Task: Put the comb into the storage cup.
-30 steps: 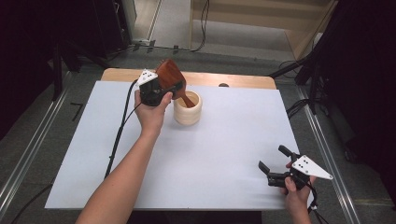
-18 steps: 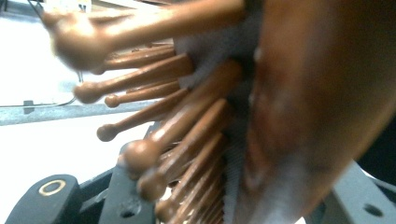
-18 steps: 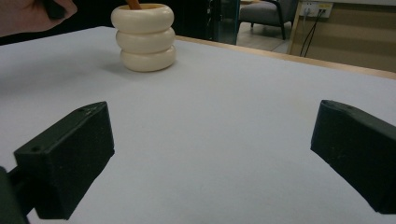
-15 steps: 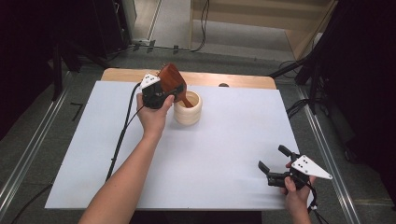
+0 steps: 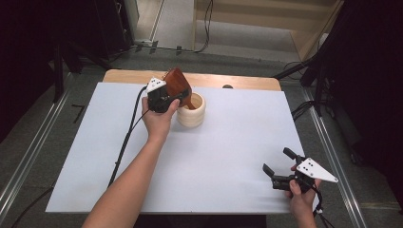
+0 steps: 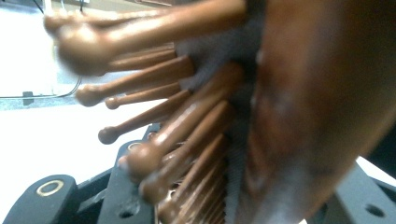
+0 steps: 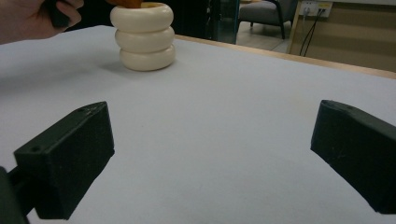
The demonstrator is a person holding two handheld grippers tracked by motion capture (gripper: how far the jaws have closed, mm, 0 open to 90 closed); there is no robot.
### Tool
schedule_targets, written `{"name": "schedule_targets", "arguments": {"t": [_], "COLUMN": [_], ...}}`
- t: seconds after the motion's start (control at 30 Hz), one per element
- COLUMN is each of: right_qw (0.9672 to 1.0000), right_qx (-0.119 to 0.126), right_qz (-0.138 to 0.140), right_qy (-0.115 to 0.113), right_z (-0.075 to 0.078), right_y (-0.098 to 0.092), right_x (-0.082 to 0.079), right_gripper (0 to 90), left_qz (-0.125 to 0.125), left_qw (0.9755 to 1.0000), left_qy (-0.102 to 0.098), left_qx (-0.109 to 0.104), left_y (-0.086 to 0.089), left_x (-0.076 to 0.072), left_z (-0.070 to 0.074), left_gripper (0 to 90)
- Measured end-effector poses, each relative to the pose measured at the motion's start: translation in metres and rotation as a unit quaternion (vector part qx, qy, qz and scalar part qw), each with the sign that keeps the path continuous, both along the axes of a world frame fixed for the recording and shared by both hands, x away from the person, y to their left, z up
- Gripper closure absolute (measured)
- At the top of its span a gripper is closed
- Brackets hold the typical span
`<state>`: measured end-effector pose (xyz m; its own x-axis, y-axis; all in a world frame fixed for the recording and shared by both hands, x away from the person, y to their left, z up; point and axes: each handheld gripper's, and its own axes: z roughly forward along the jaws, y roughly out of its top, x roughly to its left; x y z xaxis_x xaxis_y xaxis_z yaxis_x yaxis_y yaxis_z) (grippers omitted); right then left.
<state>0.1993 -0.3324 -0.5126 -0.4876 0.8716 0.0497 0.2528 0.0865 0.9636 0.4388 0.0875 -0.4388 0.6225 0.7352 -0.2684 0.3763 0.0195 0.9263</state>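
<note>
A brown wooden hairbrush (image 5: 178, 84) is held in my left gripper (image 5: 172, 97), which is shut on it near the table's far side. The brush's handle end dips into a cream ribbed cup (image 5: 191, 111) just right of the hand. Close up in the left gripper view, the brush's round-tipped pins (image 6: 154, 116) and dark wooden back (image 6: 322, 102) sit between the jaws. The cup (image 7: 143, 36) also stands far off in the right gripper view. My right gripper (image 5: 277, 160) rests open near the front right of the table, nothing between its fingers (image 7: 70, 158).
A white sheet (image 5: 223, 156) covers the table, with a wooden edge (image 5: 237, 81) showing at the back. A black cable (image 5: 124, 142) trails from the left gripper toward the front. Metal rails (image 5: 28, 152) run along both sides of the table.
The left gripper has shifted slightly right with the brush, bringing its handle end farther into the cup. The right gripper has stayed put.
</note>
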Motion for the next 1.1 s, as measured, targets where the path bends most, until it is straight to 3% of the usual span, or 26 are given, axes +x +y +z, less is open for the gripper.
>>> {"name": "schedule_targets", "arguments": {"t": [0.23,0.37,0.63,0.87,1.1], "right_qw": [1.0000,1.0000,1.0000,1.0000,1.0000], "right_qx": [0.000,0.000,0.000,-0.001,-0.001], "right_qz": [0.000,0.000,-0.001,0.000,0.000], "right_qy": [0.000,-0.001,0.000,0.000,0.001], "right_z": [0.0000,-0.0001,0.0001,0.0001,0.0002], "right_y": [0.0001,0.0002,0.0005,0.0003,0.0004], "right_x": [0.0000,0.0001,-0.0001,-0.0003,-0.0001], "right_gripper": [0.0,0.0,0.0,0.0,0.0], "left_qz": [0.003,0.015,0.021,0.015,0.021], "left_qw": [1.0000,0.9996,0.9983,0.9983,0.9975], "left_qy": [-0.001,-0.010,-0.028,-0.020,-0.035], "left_qx": [0.006,0.023,0.046,0.052,0.057], "left_y": [-0.0003,-0.0017,-0.0031,-0.0047,-0.0023], "left_x": [0.0001,-0.0016,-0.0054,-0.0056,-0.0092], "left_z": [-0.0009,0.0002,0.0025,-0.0001,0.0019], "left_gripper": [49.7,44.7,25.3,0.0,0.0]}}
